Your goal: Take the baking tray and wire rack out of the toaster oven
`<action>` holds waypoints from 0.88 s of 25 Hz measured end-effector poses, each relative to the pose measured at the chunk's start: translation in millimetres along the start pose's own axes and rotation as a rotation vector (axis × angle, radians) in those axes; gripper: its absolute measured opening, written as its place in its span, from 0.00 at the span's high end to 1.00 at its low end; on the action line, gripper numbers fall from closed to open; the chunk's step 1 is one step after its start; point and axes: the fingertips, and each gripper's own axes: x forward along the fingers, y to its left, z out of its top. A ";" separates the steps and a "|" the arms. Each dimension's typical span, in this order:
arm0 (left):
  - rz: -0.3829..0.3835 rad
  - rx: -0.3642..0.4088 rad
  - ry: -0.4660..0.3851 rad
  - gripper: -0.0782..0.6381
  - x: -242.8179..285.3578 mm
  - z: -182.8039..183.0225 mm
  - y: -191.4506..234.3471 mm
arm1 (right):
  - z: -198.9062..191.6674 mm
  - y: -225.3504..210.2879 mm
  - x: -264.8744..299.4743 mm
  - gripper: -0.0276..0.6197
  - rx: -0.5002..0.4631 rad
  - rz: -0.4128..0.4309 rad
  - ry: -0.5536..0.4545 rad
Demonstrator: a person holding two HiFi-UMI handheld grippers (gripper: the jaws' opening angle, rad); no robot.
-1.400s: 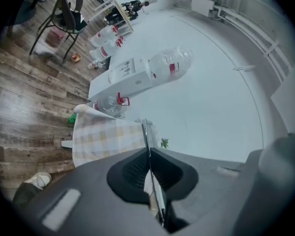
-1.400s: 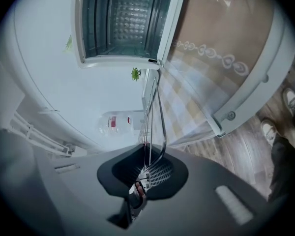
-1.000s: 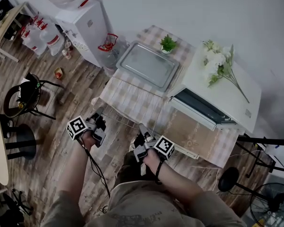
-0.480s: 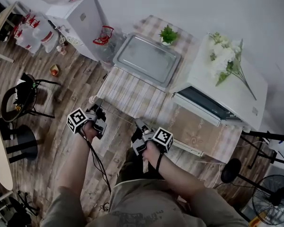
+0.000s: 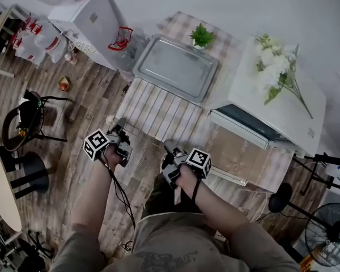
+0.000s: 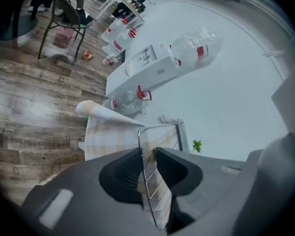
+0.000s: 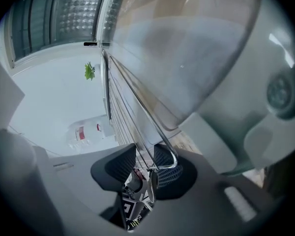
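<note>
The wire rack (image 5: 158,113) lies over the checked cloth at the table's front left, in front of the baking tray (image 5: 175,68). The white toaster oven (image 5: 277,103) stands at the right, its door (image 5: 241,152) folded down. My left gripper (image 5: 123,130) is at the rack's near left corner. In the left gripper view the rack (image 6: 160,136) edge runs between the jaws (image 6: 148,156), with a gap beside the wire. My right gripper (image 5: 169,149) is at the near right corner. Its jaws (image 7: 145,163) have just been opening, and the rack's (image 7: 123,92) rounded corner sits loose between them.
A small potted plant (image 5: 202,37) stands behind the tray and white flowers (image 5: 277,67) lie on top of the oven. A white water dispenser (image 5: 96,24) and a red basket (image 5: 120,38) are left of the table. A black chair (image 5: 25,123) stands on the wooden floor.
Both hands have sunk with the rack, which has come down from hanging off the table's front edge to lie further in over the cloth. The tray and oven have not moved.
</note>
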 end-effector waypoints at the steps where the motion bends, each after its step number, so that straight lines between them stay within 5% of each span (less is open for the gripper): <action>1: 0.002 0.001 0.000 0.76 1.0 -0.1 0.7 | 0.0 -0.3 0.4 0.74 -0.003 0.000 0.000; 10: -0.001 0.031 0.007 0.62 -5.4 -4.1 -5.4 | 0.5 -7.8 -5.1 0.56 -0.052 -0.036 -0.001; 22: 0.008 0.117 0.004 0.60 -61.2 -19.1 -29.9 | -24.7 21.4 -55.9 0.57 -0.198 -0.051 0.124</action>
